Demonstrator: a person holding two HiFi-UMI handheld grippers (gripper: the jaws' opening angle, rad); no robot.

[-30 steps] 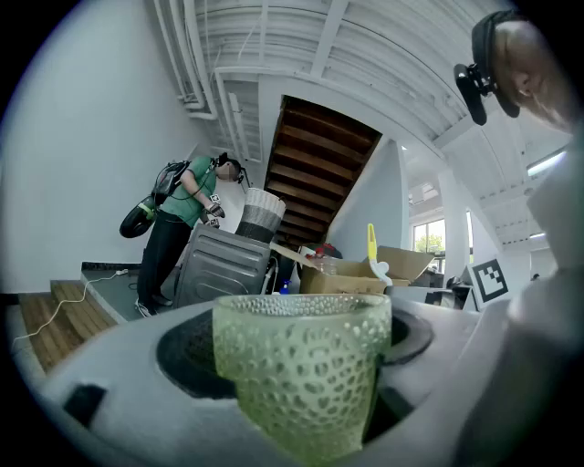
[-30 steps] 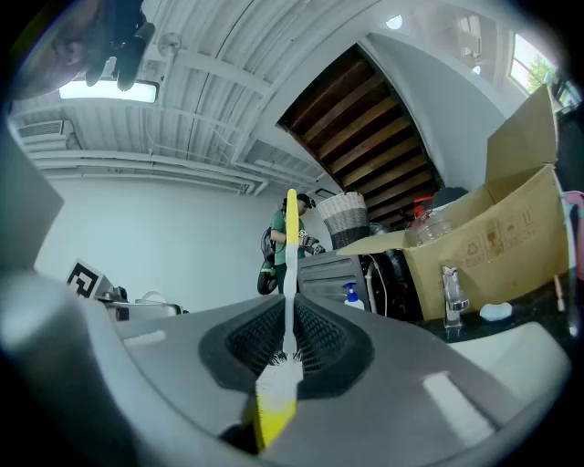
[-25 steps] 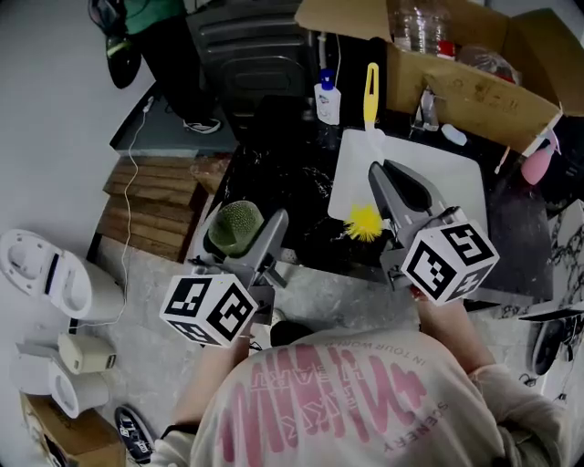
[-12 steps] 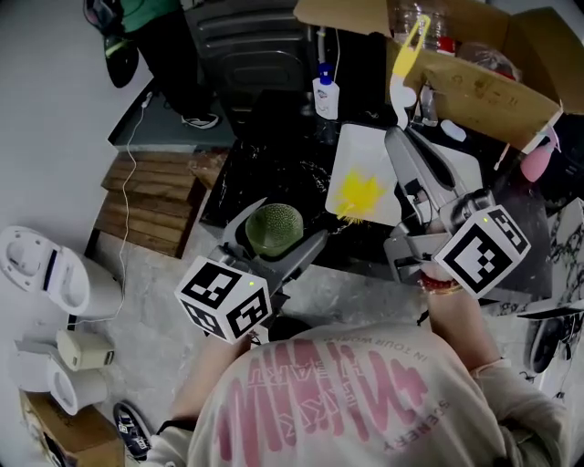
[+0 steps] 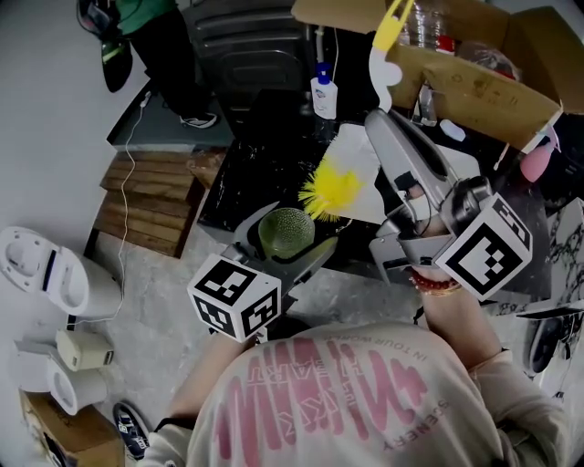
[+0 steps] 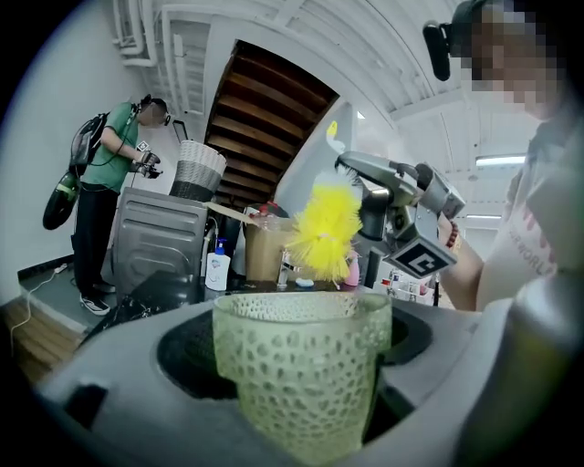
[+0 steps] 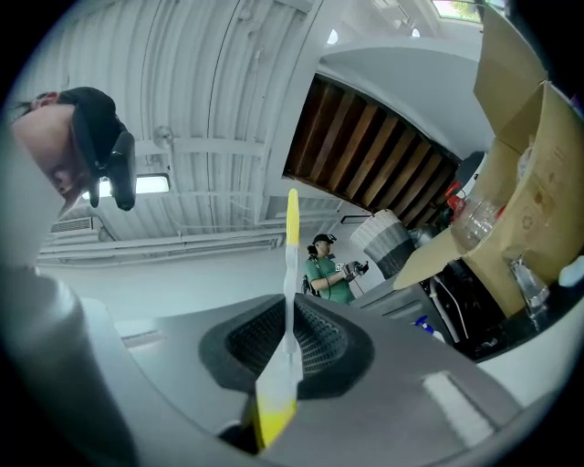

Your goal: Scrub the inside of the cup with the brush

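A green dimpled glass cup (image 5: 286, 232) stands upright between the jaws of my left gripper (image 5: 288, 244), which is shut on it. In the left gripper view the cup (image 6: 301, 374) fills the foreground, its mouth open upward. My right gripper (image 5: 384, 128) is shut on the brush handle (image 5: 392, 36), white with a yellow end. The yellow bristle head (image 5: 332, 189) hangs tilted just above and to the right of the cup rim, apart from it. From the cup's side the bristles (image 6: 322, 228) hover beyond the rim. The handle (image 7: 285, 319) runs up between the right gripper's (image 7: 278, 369) jaws.
A white cutting board (image 5: 379, 187) lies on the black counter (image 5: 255, 173) behind the brush. A soap bottle (image 5: 321, 96) stands at the back, a cardboard box (image 5: 474, 77) at the back right. A person in green (image 5: 137, 18) stands far left beside wooden steps (image 5: 151, 196).
The right gripper has tilted and swung the brush left, bringing the bristles from over the cutting board to beside the cup rim. The left gripper has carried the cup rightward toward them.
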